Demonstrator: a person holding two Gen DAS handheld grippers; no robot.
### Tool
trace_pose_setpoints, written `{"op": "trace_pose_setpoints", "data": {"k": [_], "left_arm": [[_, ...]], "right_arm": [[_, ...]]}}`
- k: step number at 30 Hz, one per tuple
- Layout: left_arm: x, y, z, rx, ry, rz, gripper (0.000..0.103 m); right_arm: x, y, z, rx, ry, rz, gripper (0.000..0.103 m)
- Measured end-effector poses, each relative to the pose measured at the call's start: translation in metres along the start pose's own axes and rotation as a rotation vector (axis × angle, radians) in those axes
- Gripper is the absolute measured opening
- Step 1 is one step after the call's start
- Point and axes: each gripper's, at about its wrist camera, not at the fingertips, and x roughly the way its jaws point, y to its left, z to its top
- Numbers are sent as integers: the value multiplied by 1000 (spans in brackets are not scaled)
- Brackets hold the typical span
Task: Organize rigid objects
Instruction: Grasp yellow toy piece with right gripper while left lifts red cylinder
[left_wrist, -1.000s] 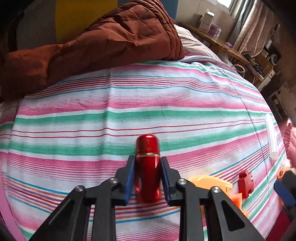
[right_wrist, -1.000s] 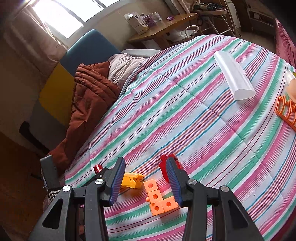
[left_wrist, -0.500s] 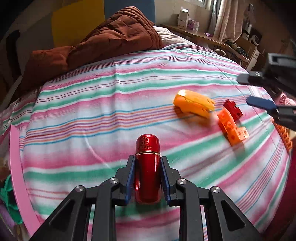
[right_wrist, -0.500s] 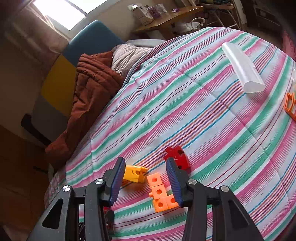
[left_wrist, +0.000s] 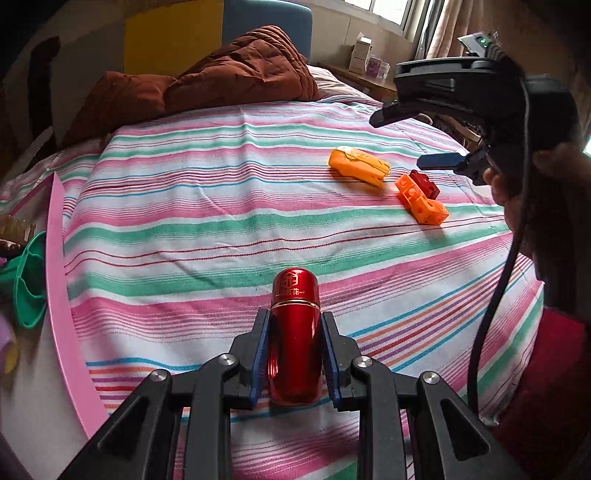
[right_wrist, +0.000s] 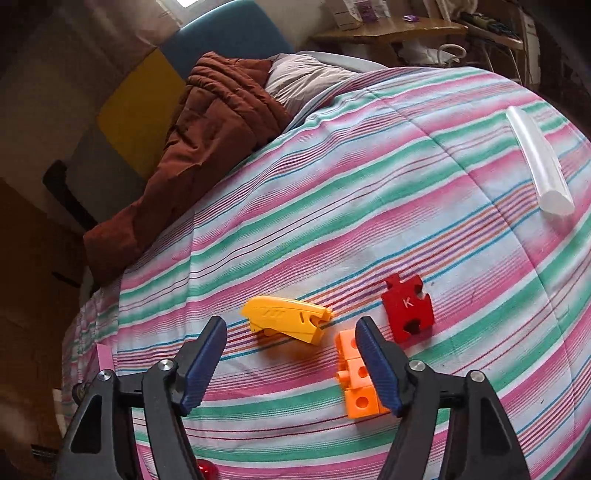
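My left gripper (left_wrist: 295, 343) is pinching a glossy red metal canister (left_wrist: 294, 332) — both blue pads press against its sides, its rounded cap pointing away from me over the striped bedspread (left_wrist: 221, 221). Off the bed's left edge I can see a pink board (left_wrist: 62, 295) and a green plastic funnel-like piece (left_wrist: 27, 280); I can't tell what they rest on. My right gripper (right_wrist: 291, 350) hangs over a small cluster of toys with its jaws opening, and nothing is caught between them: the yellow plastic piece (right_wrist: 288, 319) lies on the cover beyond the tips, roughly in the gap, while the right finger overlaps the orange linked cubes (right_wrist: 356, 384) from my angle — whether it touches them I can't tell. Just beyond the cubes sits a red puzzle piece (right_wrist: 408, 308) marked K. Well apart from the cluster, toward the far right of the bed, lies a translucent white tube (right_wrist: 539, 166). From the left camera I see the right gripper's blue fingertip (left_wrist: 441, 161) above that same cluster, with the person's hand (left_wrist: 517, 192) behind it. A rumpled brown quilt (left_wrist: 221, 81) is heaped at the head of the bed.
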Motion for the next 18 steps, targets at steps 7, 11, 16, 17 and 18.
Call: {"op": "trace_pose_setpoints", "data": {"k": [7, 11, 16, 17, 18], "left_arm": [[-3, 7, -4, -25, -9, -32, 26], [-4, 8, -5, -30, -15, -39, 26], [-6, 9, -7, -38, -20, -48, 27], [-7, 9, -7, -44, -19, -49, 27], [-8, 9, -8, -48, -19, -49, 26]], "right_arm": [[47, 41, 7, -301, 101, -182, 76], [74, 43, 1, -376, 165, -240, 64], [68, 55, -22, -468, 182, -184, 63], [66, 59, -31, -498, 190, -175, 63], [64, 62, -39, -515, 200, -156, 64]]}}
